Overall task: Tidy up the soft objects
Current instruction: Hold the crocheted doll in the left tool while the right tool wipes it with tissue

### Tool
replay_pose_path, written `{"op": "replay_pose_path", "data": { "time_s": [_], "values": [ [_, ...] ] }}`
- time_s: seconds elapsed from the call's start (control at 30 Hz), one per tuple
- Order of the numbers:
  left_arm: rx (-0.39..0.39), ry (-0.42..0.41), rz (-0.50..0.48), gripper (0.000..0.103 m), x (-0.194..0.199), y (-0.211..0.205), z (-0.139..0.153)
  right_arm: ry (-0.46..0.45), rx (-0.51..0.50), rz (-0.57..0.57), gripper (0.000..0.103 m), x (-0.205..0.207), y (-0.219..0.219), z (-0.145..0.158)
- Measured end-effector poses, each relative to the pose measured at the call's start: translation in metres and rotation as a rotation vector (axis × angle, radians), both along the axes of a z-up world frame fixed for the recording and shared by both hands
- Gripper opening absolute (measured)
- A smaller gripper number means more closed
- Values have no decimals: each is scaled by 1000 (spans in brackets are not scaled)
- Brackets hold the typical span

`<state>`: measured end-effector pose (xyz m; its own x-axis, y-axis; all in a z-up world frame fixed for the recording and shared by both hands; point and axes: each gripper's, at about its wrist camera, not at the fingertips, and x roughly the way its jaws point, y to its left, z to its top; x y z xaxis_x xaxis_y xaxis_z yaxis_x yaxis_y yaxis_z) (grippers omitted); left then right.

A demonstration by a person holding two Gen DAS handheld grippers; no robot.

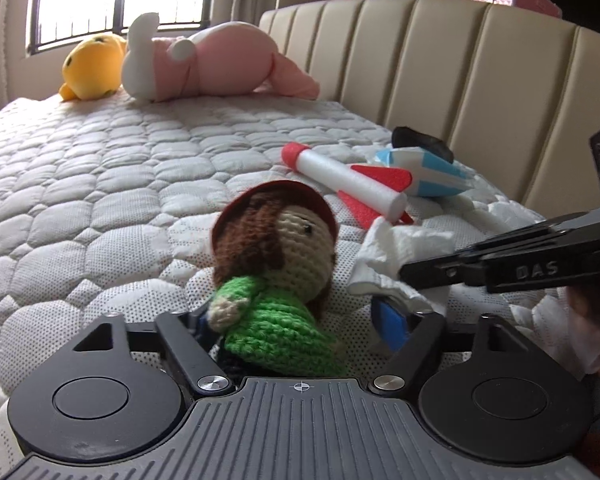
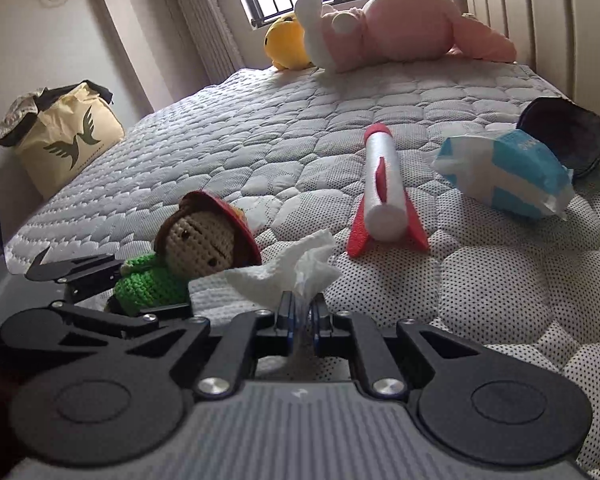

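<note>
The right claw (image 2: pixel 302 316) pinches a white tissue (image 2: pixel 296 262) beside the crochet doll (image 2: pixel 188 256).

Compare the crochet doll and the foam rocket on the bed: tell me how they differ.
The crochet doll is knitted yarn, green-bodied with brown hair and a red hat; the foam rocket is a smooth white tube with red nose and fins. The doll sits between the left gripper fingers, while the rocket lies free of either gripper. The doll is rounded and figure-shaped; the rocket is straight and cylindrical. Both are soft toys on the quilted mattress.
</note>
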<state>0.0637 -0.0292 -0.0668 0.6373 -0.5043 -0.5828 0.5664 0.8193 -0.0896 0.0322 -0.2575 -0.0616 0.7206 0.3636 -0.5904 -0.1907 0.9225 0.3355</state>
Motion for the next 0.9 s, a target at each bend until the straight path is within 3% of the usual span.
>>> {"op": "replay_pose_path", "data": {
  "time_s": [0.17, 0.4, 0.53, 0.63, 0.9],
  "values": [
    [23, -8, 5, 60, 4, 0, 2, -36, 122, -19, 9, 0, -17, 19],
    [76, -36, -19, 64, -1, -5, -1, -216, 226, 93, 9, 21, 18, 73],
    [67, -31, -17, 69, -2, -3, -3, -197, 114, 129, 9, 47, 52, 66],
    [61, -21, -22, 73, -2, 0, -6, -142, 23, 89, 9, 52, 61, 44],
    [25, -12, -36, 80, -1, 3, -10, -117, -14, -45, 9, 41, 26, 35]
  ]
}}
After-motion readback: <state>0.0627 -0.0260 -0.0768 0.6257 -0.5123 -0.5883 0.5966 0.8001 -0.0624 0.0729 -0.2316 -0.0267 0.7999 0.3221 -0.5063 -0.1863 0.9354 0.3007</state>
